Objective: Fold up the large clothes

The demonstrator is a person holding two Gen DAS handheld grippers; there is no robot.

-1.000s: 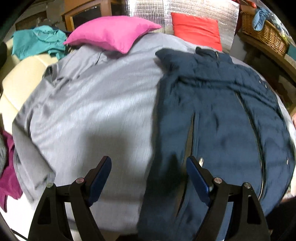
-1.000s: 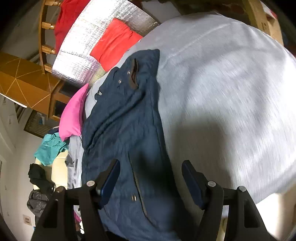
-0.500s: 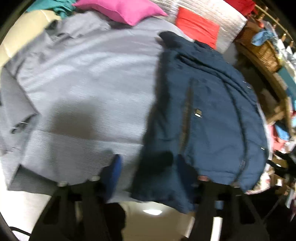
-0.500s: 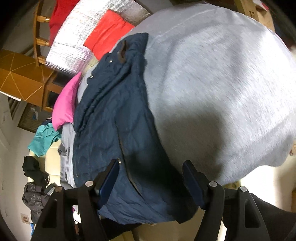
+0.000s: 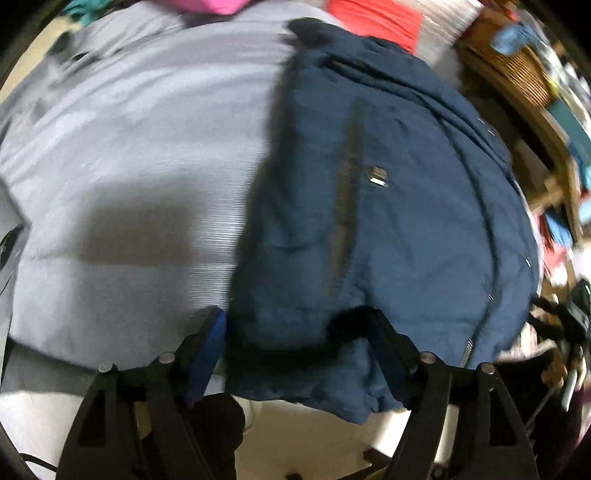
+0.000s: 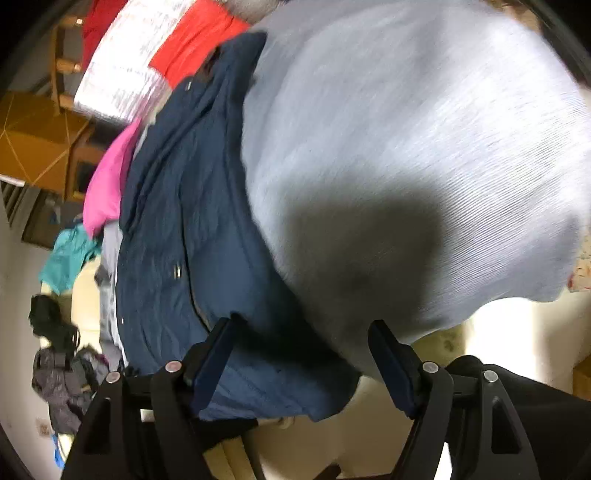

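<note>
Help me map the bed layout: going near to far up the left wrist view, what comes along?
Left gripper → navy blue padded jacket → red rectangular cushion.

Navy jacket [image 5: 406,206] on pale grey sheet [image 5: 129,155]; pink pillow [image 6: 107,184], red cushion [image 6: 195,44], teal garment [image 6: 68,258], blue-padded black fingers [image 5: 210,354].

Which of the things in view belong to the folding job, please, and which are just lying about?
For the job: navy jacket, grey bed cover under it, left gripper, jaws opening, right gripper.

Lying about: pink pillow, red cushion, teal garment, wicker basket.
</note>
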